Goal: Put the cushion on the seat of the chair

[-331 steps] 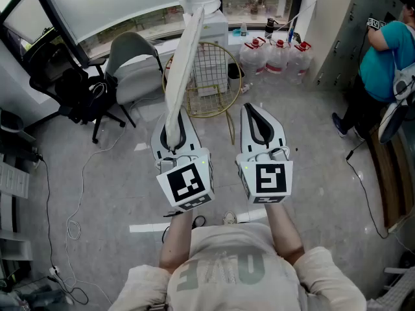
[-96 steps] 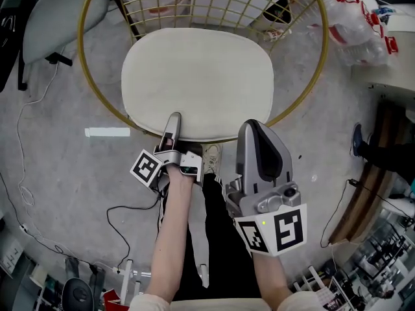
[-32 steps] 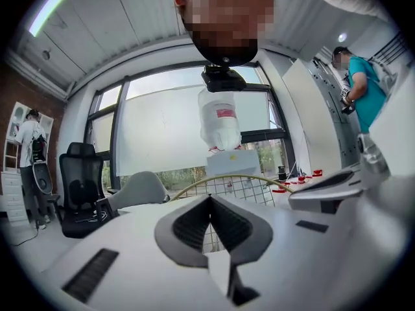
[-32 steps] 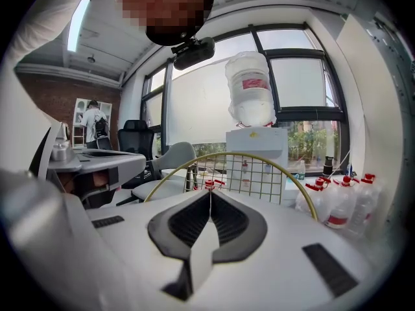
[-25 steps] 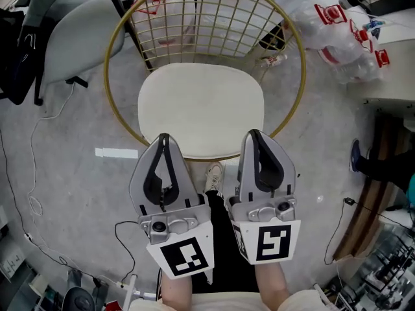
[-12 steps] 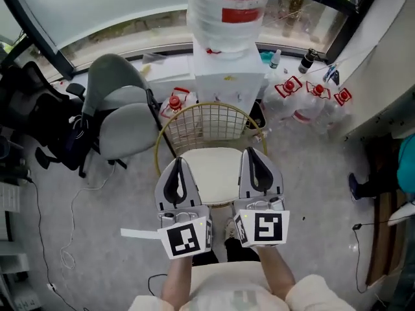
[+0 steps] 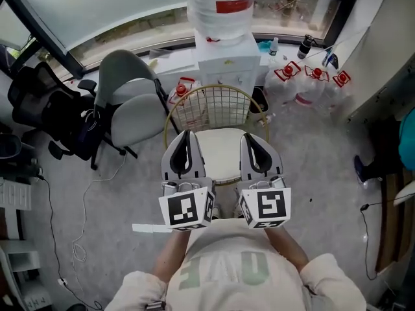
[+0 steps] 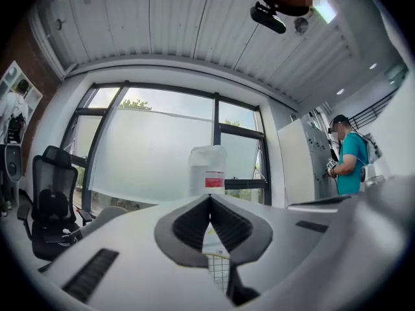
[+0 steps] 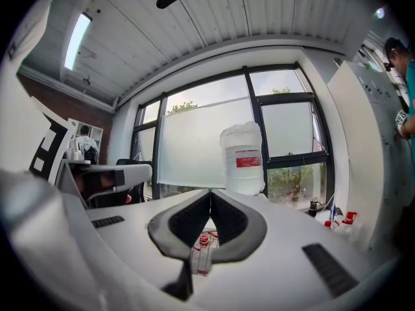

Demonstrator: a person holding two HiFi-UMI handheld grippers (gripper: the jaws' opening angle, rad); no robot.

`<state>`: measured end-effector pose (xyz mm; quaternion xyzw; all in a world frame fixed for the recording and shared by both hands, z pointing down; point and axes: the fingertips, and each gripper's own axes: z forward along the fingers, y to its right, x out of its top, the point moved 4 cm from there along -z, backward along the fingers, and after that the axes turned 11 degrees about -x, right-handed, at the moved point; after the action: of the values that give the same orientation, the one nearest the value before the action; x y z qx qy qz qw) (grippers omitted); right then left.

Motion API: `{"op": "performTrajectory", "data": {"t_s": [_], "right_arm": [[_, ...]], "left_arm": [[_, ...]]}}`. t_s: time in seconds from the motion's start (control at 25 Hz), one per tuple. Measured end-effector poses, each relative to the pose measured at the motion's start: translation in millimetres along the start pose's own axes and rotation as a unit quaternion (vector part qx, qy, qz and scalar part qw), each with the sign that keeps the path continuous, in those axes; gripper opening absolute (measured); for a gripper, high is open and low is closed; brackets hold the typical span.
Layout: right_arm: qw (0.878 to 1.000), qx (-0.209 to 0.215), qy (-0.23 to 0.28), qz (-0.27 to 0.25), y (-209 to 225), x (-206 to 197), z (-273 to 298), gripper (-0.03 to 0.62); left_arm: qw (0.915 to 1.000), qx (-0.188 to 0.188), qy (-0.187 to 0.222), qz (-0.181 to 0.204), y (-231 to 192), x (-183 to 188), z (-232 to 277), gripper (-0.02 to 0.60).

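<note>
cream cushion point(image 7: 222, 153) flat on the gold wire chair point(image 7: 217, 109), both tools closed and empty

nearest, grey lettering on the person's shirt point(image 7: 224, 271) is too creased to read. black-and-white square markers top the left gripper point(image 7: 186, 135) and right gripper point(image 7: 250, 137); each has its jaws pressed together with nothing between them. the cushion shows between the two, lying on the seat. beyond it a water jug point(image 7: 219, 2) on a white dispenser point(image 7: 224, 60) bears a red label, its print too small to read, and red-capped bottles point(image 7: 305, 76) stand on the floor to the right.
</note>
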<state>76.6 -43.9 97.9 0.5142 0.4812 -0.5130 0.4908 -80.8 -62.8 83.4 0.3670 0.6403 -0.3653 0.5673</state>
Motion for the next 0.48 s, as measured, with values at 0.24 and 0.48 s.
{"op": "performTrajectory", "data": {"t_s": [0.24,0.48], "right_arm": [[1.000,0.000,0.008,-0.003,3,5,-8,0.017],[1.000,0.013,0.020,-0.007,0,11,-8,0.017]], "left_arm": [[0.9998,-0.014,0.012,0.002,15,6,4,0.014],[0.9998,-0.013,0.014,0.004,19,6,4,0.014]]}}
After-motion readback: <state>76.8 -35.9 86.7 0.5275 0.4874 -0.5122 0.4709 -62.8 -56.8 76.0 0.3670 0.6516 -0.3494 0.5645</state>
